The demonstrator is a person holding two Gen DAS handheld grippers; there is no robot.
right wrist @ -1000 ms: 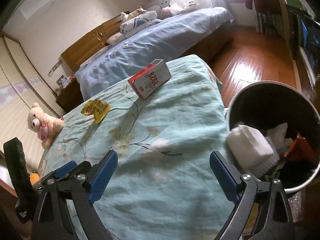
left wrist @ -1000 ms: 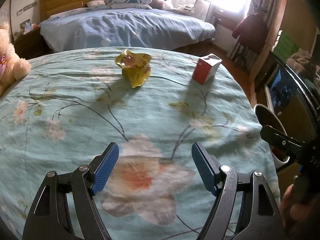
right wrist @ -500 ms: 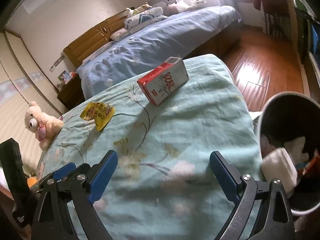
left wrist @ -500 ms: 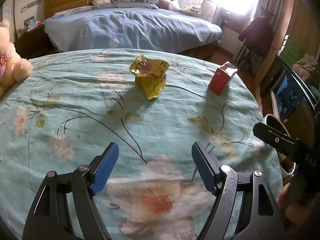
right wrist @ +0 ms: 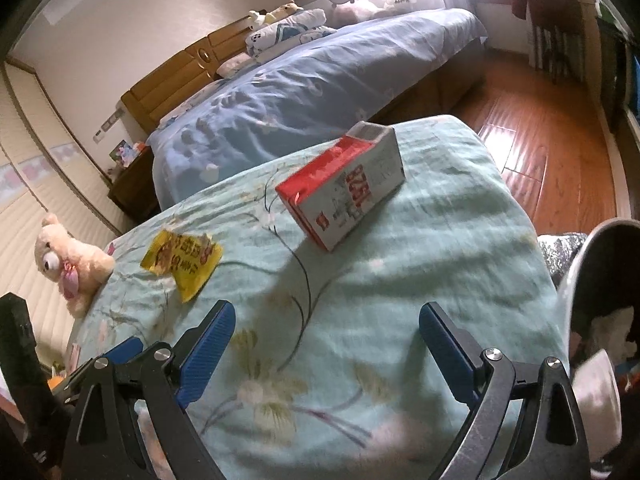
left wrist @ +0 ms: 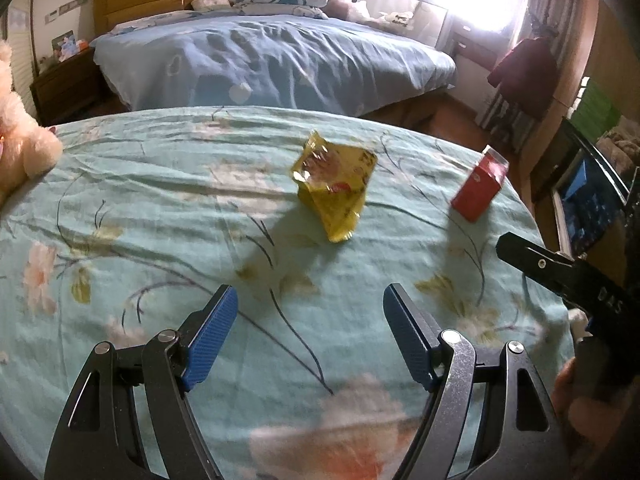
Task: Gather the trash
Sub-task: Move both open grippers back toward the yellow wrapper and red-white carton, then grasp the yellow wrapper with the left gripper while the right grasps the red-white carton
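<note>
Yellow crinkled foil snack wrapper [left wrist: 334, 188] sits mid-frame in the left wrist view, lying flat-ish on the pale green floral bedsheet [left wrist: 160, 200]. Up and right of it, near the sheet's right edge, stands a red-and-white cardboard carton [left wrist: 478, 190]. Both pieces of trash untouched, well apart from each other.

Left gripper [left wrist: 310, 338], bottom centre of its view: blue pads spread wide, nothing btwn them, just bare sheet. It hangs short of the wrapper, roughly lined up w/ it. Right gripper [right wrist: 326, 346], bottom centre of the right wrist view: also wide open, empty. The carton [right wrist: 346, 188] lies ahead of it, upper centre, tipped on its side w/ the open end facing away; wrapper [right wrist: 182, 258] is off to mid-left.

Round dark trash bin w/ pale rim [right wrist: 576, 276] peeks in at the right edge, white crumpled stuff already inside. Cream plush teddy bear [right wrist: 70, 258] at far left, prob not trash.

Step in hand, as I read it: approach phase, each gripper heading for its own item. Nothing picked yet.

Next move calls for: left reaches on to straddle the wrapper & pinch a raised fold, since foil's thin and lies low on soft cloth. Right needs to span the carton's narrower sides, then close firm enough w/o crushing. Then over to the bin.
</note>
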